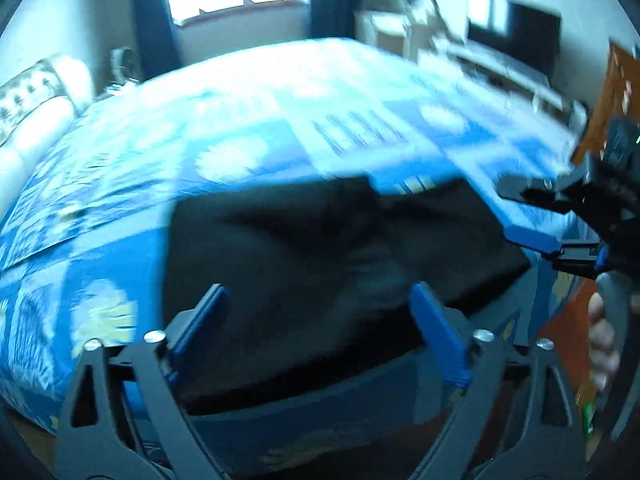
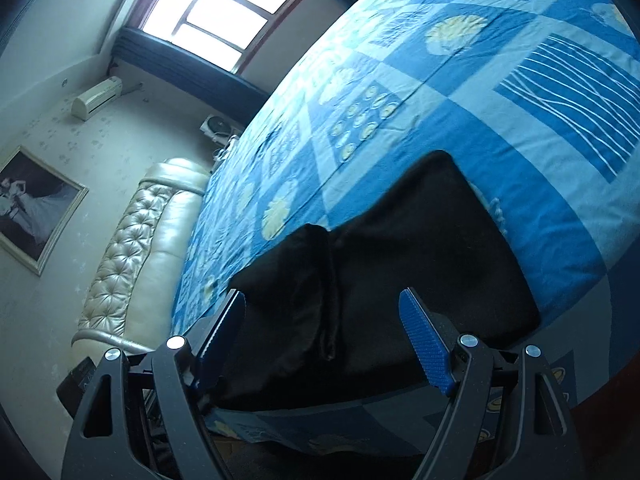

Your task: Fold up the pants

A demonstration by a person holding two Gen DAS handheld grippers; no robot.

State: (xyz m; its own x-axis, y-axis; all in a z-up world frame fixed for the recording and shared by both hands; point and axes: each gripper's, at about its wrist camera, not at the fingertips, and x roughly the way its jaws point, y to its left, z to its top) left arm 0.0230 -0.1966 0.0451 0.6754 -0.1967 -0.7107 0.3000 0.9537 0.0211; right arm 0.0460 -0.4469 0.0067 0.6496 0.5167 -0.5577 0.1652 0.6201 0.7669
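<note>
The left gripper (image 1: 320, 320) hangs over the near edge of the pants (image 1: 320, 248), jaws wide and empty. The right gripper (image 2: 324, 332) is likewise spread, with nothing between its ribbed blue pads (image 2: 426, 350); in the left view it shows at the pants' right side, clear of the cloth.

The pants (image 2: 380, 280) lie on the bed (image 2: 440, 92), at its near edge, already gathered into a compact dark block. One layer rides up in a soft ridge on the left half. The fold looks near its end, so a good finish would be to press that ridge flat and square the edges without dragging the layers apart.

The cloth is black, matte and limp. Beyond the pants the sheet is smooth cotton in blue patchwork squares with pale round motifs. Farther left of them stands a tufted, glossy cream headboard (image 2: 132, 248).
</note>
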